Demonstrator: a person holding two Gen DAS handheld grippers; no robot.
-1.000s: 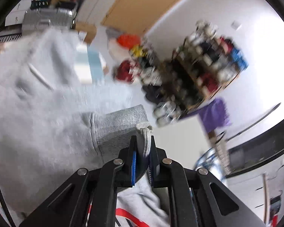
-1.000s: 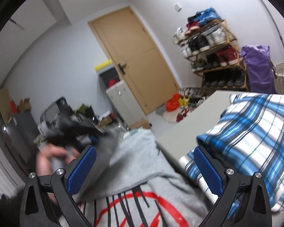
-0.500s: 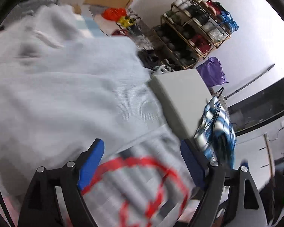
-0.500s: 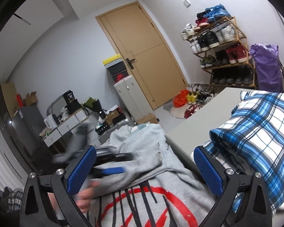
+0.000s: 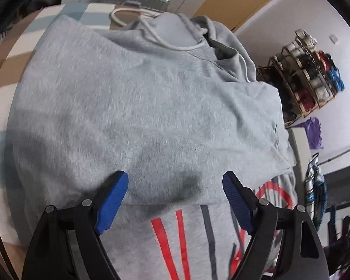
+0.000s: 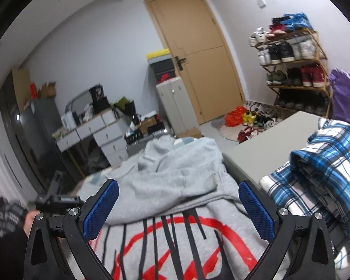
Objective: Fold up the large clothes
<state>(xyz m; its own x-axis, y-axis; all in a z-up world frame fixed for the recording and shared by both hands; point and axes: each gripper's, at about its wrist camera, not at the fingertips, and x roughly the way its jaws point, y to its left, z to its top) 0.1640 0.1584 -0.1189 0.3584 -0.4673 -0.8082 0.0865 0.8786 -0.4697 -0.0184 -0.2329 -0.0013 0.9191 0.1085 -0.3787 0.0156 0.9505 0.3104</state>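
The grey hoodie [image 5: 151, 107] lies spread over a bed with a blue, white and brown striped cover [image 5: 9, 74], its hood and white drawstring at the end toward the door [image 6: 198, 53]. A plain grey panel is folded across the body, and its lower edge lies above a red and black printed graphic [image 6: 175, 240]. The left gripper [image 5: 175, 200] points steeply down at the hoodie, just above that folded edge; its blue pads [image 5: 112, 203] stand wide apart with nothing between them, no cloth pinched. The right gripper [image 6: 178, 212] tilts only slightly downward over the printed part of the hoodie, looking along the garment toward the door; its jaws too are spread wide and hold nothing. Left of the hoodie in the right wrist view a hand [image 6: 30, 219] grasps the dark body of the other gripper. Right of the hoodie lies a blue plaid garment [image 6: 319, 175], and beyond it a shoe rack [image 6: 291, 65] stands against the wall
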